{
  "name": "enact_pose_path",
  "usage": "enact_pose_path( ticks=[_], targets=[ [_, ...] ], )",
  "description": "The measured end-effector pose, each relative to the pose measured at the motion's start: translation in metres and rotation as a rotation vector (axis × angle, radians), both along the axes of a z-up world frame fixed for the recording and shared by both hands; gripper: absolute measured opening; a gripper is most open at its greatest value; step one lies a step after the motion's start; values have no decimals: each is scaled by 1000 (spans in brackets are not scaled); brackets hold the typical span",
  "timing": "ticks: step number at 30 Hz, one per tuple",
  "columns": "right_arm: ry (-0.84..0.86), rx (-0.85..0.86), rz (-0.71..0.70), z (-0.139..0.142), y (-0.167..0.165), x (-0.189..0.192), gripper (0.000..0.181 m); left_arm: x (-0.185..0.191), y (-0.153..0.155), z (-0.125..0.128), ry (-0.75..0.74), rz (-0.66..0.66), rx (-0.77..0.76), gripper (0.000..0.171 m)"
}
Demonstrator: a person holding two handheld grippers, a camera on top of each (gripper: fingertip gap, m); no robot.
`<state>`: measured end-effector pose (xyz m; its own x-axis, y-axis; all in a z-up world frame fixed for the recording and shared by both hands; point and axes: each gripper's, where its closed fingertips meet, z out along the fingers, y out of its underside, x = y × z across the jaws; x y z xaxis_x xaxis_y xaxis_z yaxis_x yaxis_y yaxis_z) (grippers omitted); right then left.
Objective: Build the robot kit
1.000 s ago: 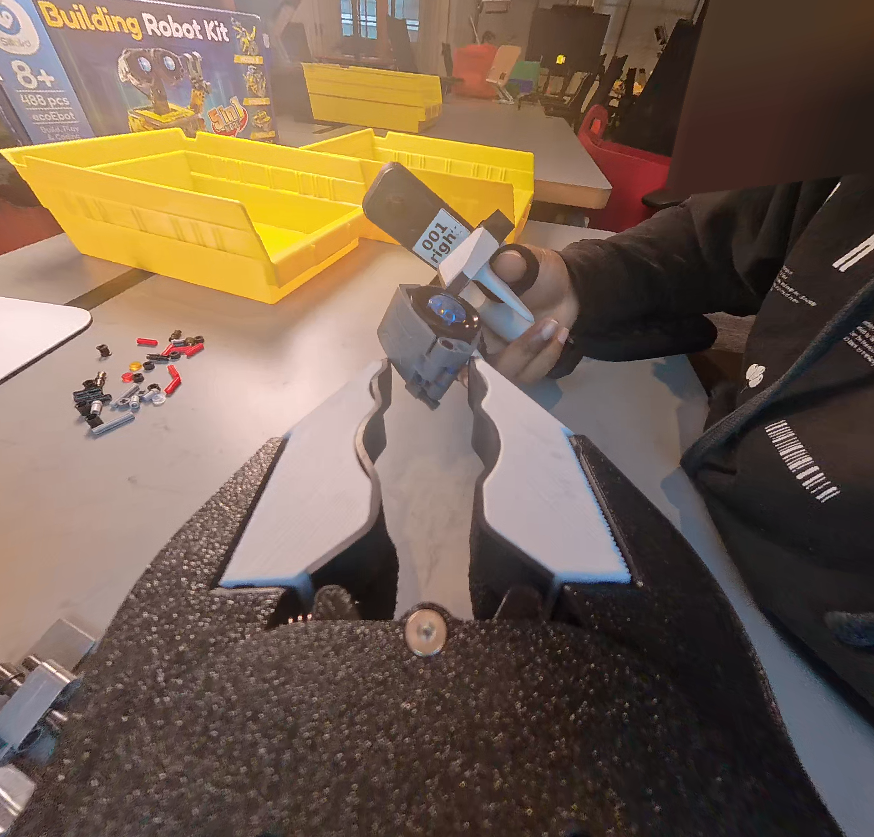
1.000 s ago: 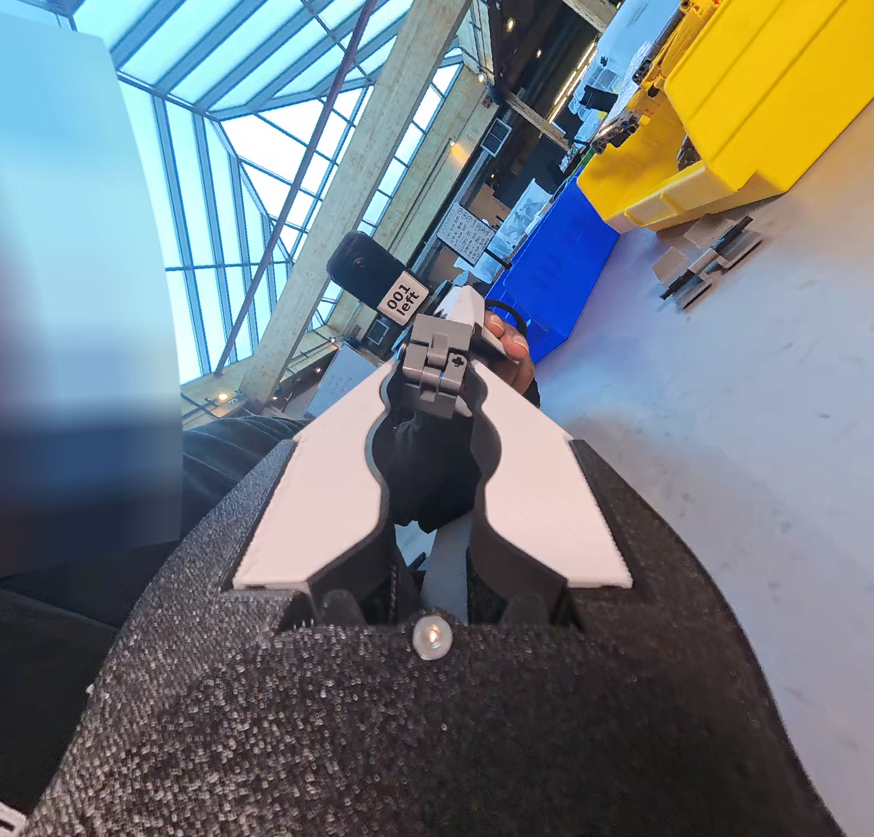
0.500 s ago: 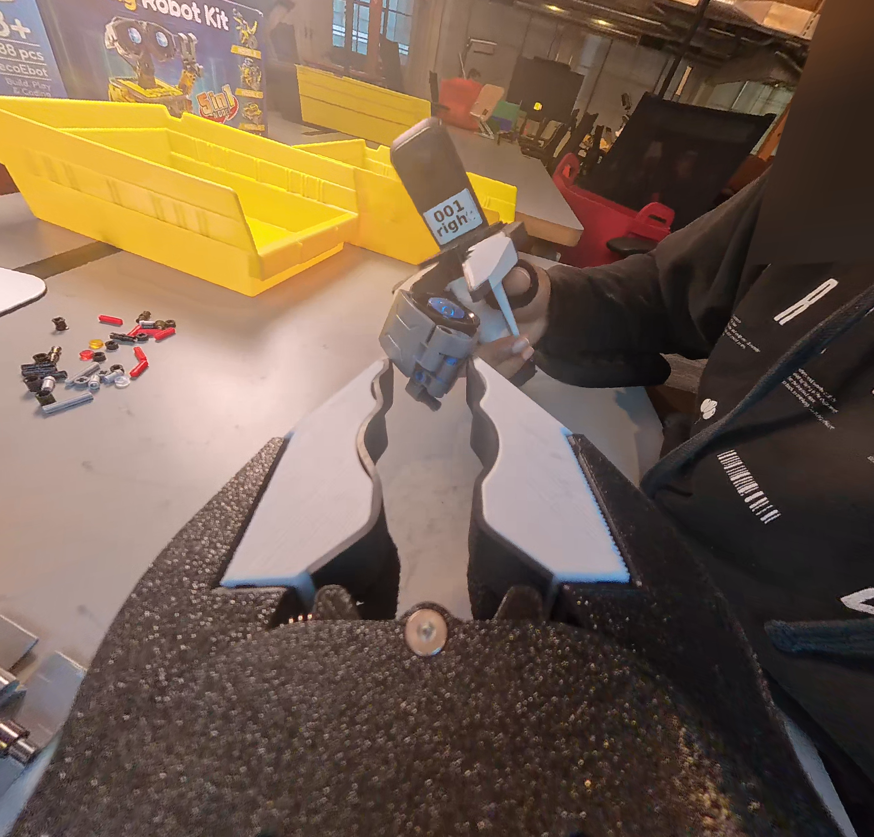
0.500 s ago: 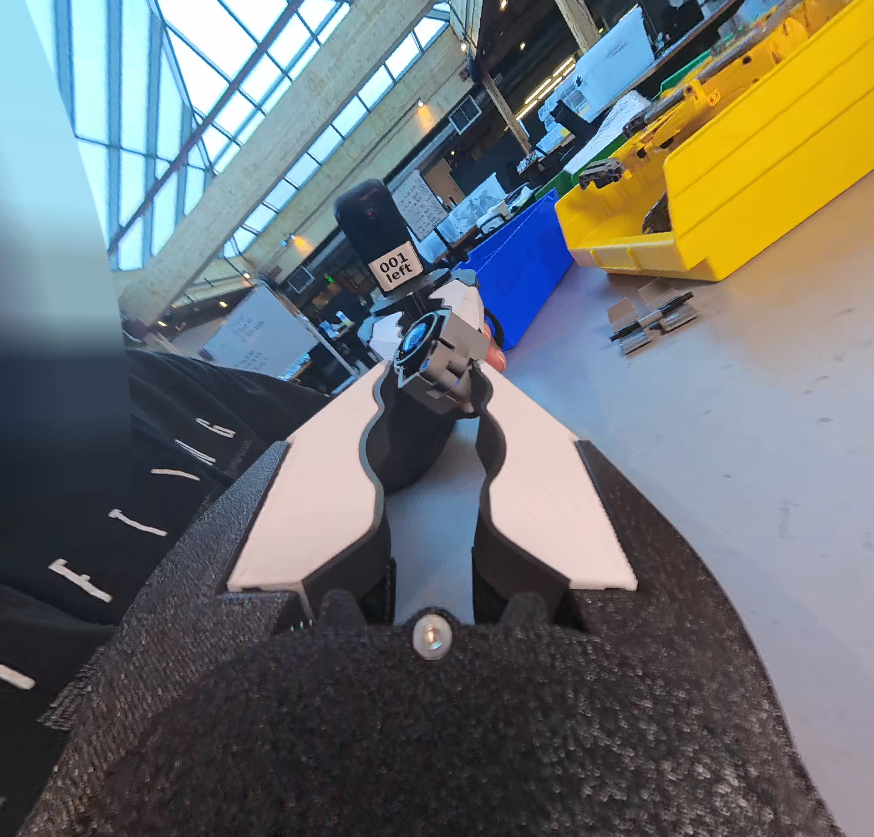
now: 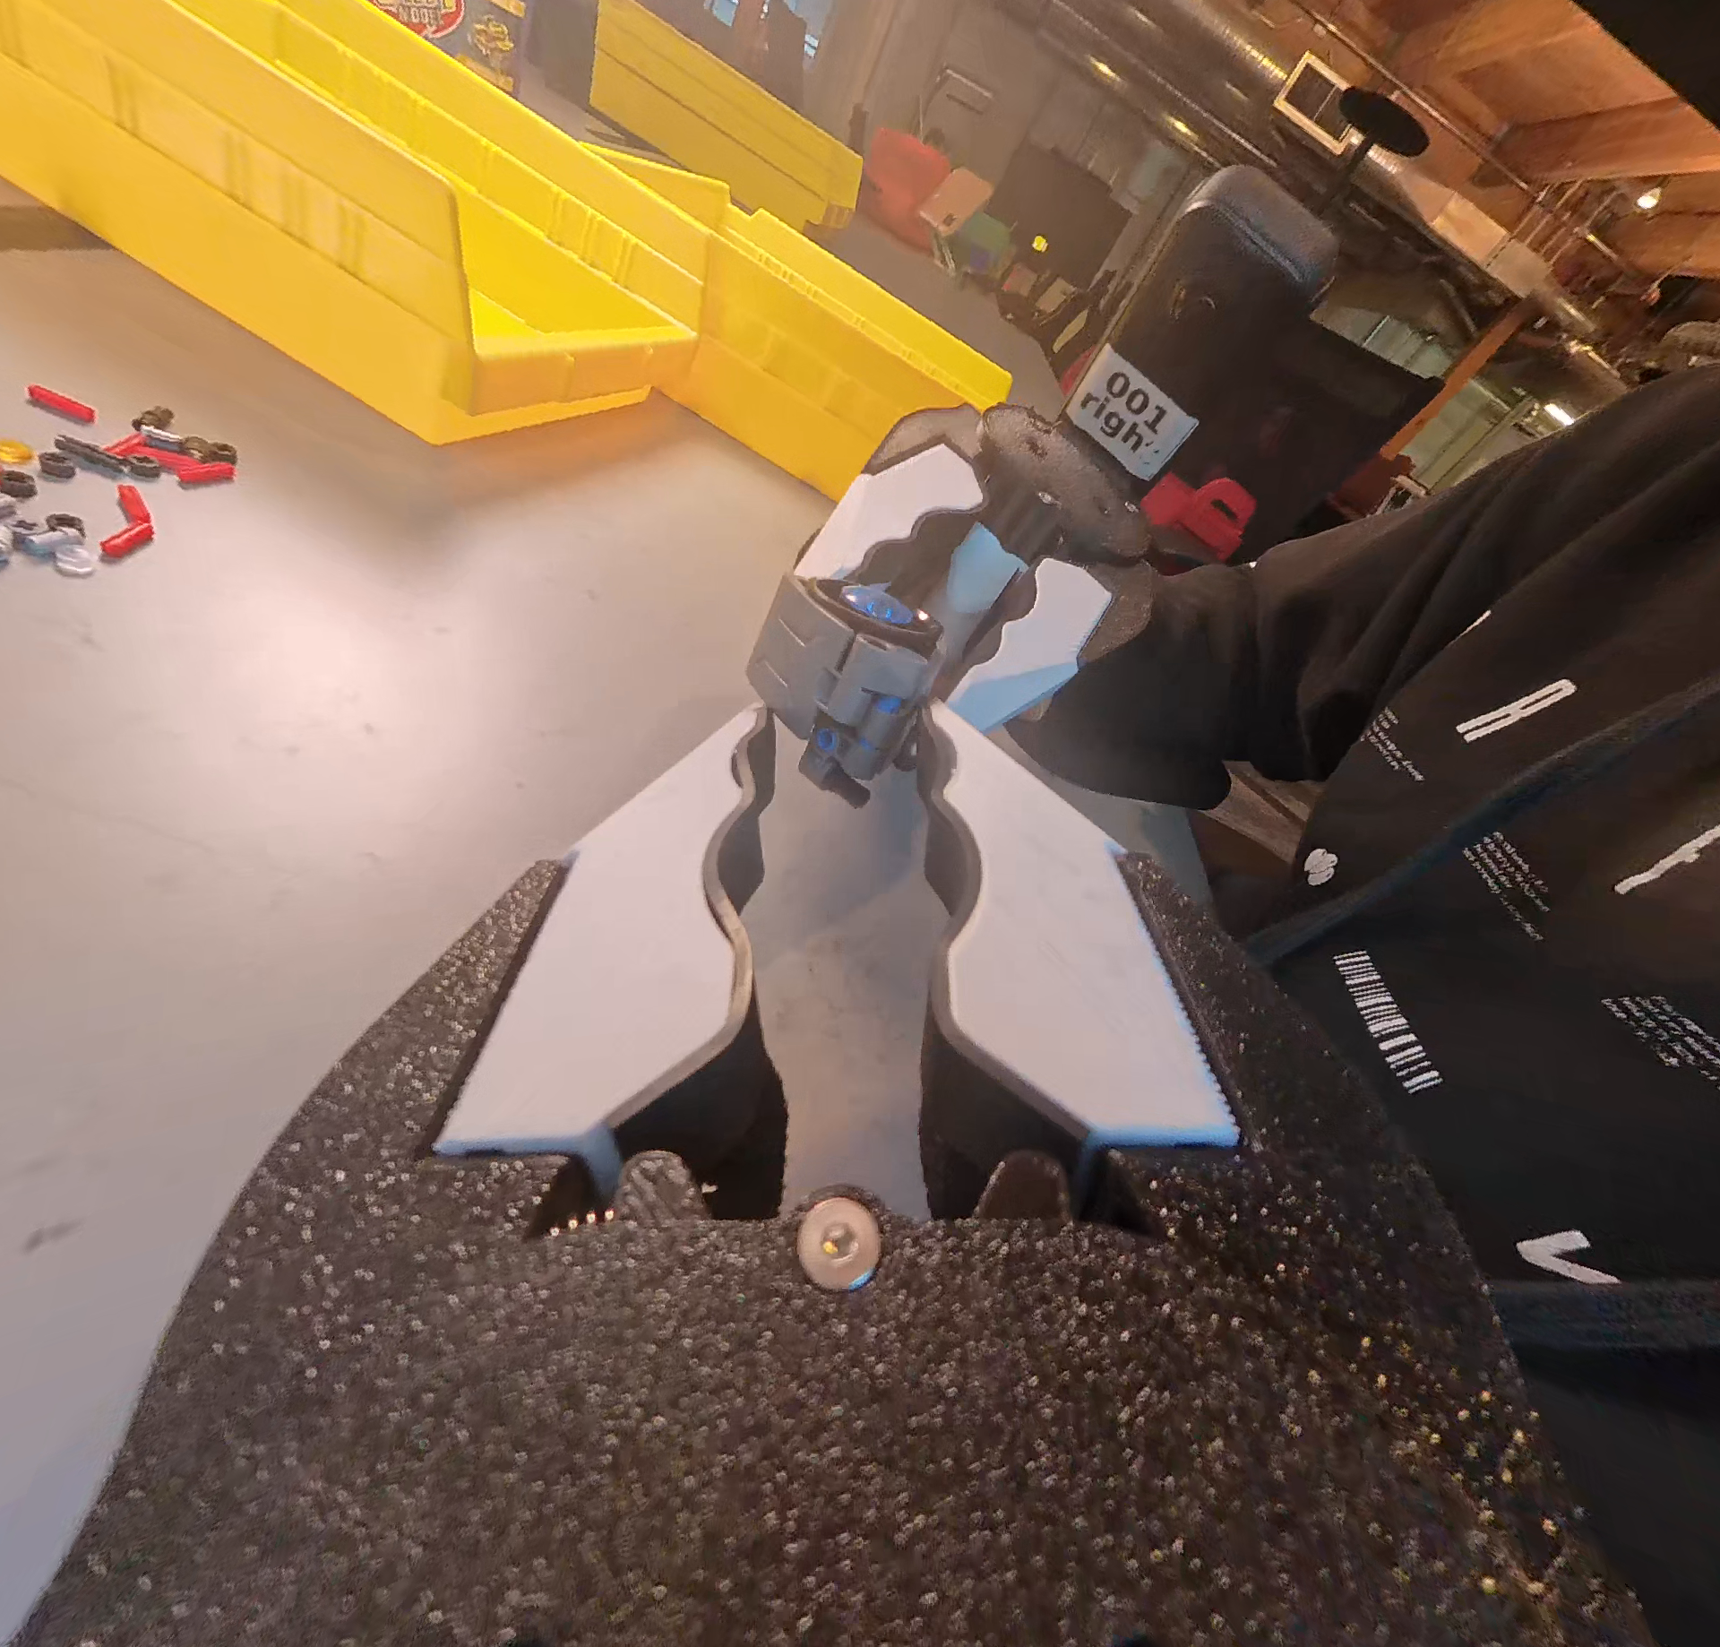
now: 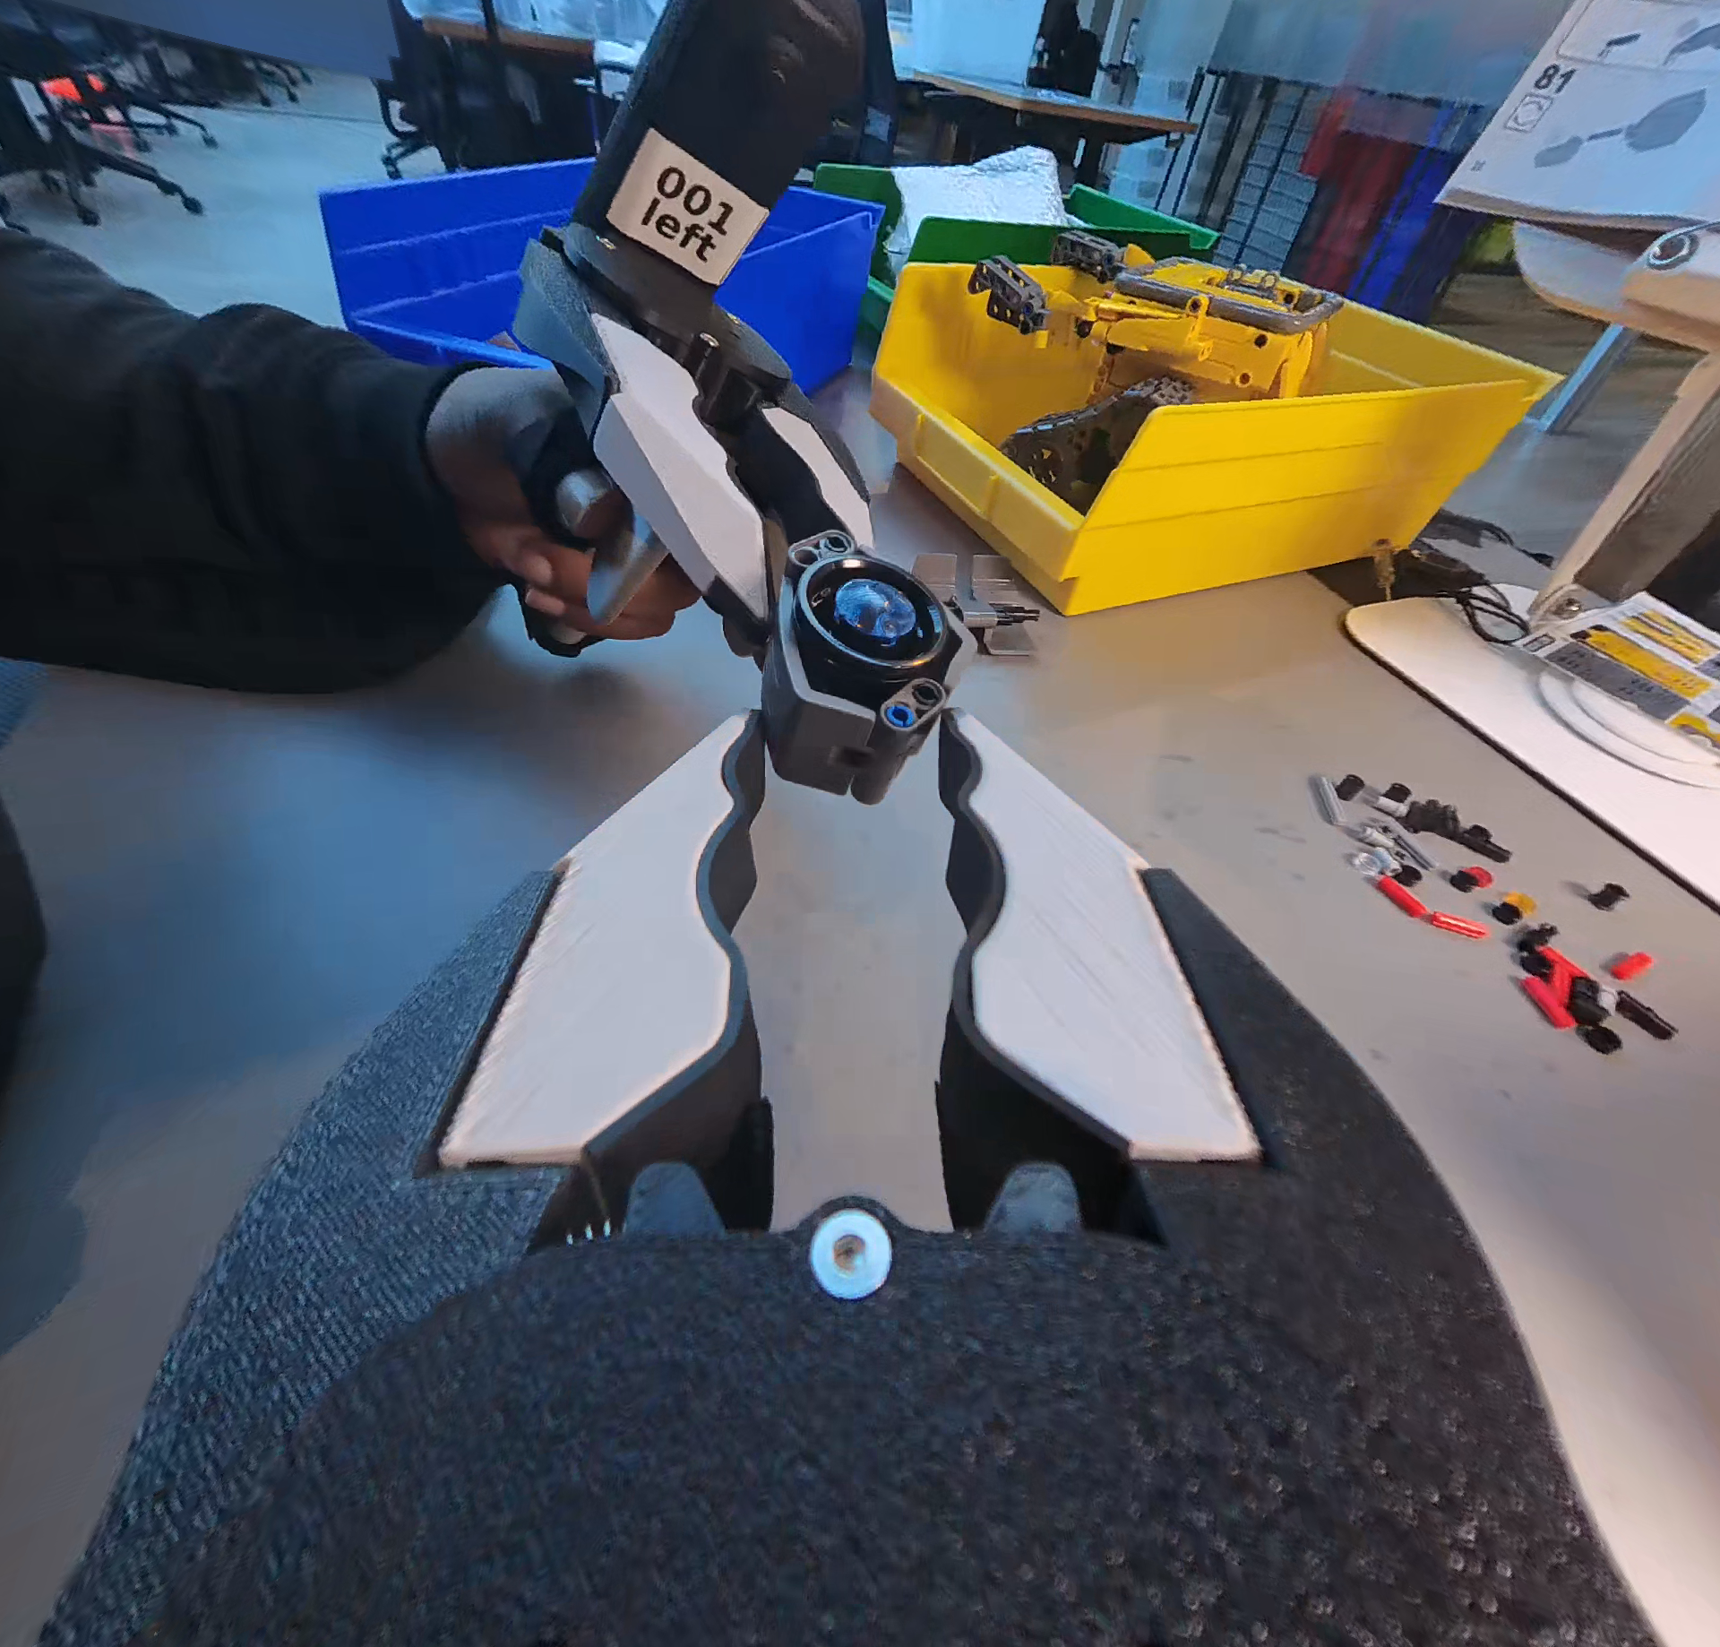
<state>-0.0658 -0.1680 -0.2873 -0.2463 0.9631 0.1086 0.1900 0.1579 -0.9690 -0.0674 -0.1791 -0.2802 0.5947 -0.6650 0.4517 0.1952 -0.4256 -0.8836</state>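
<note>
A grey brick-built block with a round blue lens [image 5: 842,662] is held above the grey table between both grippers. My left gripper [image 5: 842,727] is shut on its lower end. The right gripper's white fingers [image 5: 898,522] clamp it from the far side, held by a hand in a black sleeve. In the right wrist view my right gripper [image 6: 852,732] is shut on the block [image 6: 856,662], whose lens faces the camera. The left gripper's fingers [image 6: 679,476] reach it from behind.
Yellow bins [image 5: 372,234] stand at the back left, with loose small red, black and grey parts [image 5: 102,485] on the table. In the right wrist view are a yellow bin [image 6: 1256,504] holding a yellow tracked model [image 6: 1163,327], a blue bin [image 6: 419,243], loose parts [image 6: 1489,913] and a booklet [image 6: 1601,85].
Both grippers turned together with the block held between them. The right wrist view swung down from the ceiling to the table. The block's lens now faces the right camera.
</note>
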Motion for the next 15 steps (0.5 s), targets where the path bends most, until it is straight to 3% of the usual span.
enact_pose_path(
  ticks=[8,15],
  targets=[
    [-19,-69,26,1,-1,2,36,1,0,1,27,6,32,28],
    [-45,-118,28,-4,-1,1,35,2,0,2,201,58,144,27]
  ],
)
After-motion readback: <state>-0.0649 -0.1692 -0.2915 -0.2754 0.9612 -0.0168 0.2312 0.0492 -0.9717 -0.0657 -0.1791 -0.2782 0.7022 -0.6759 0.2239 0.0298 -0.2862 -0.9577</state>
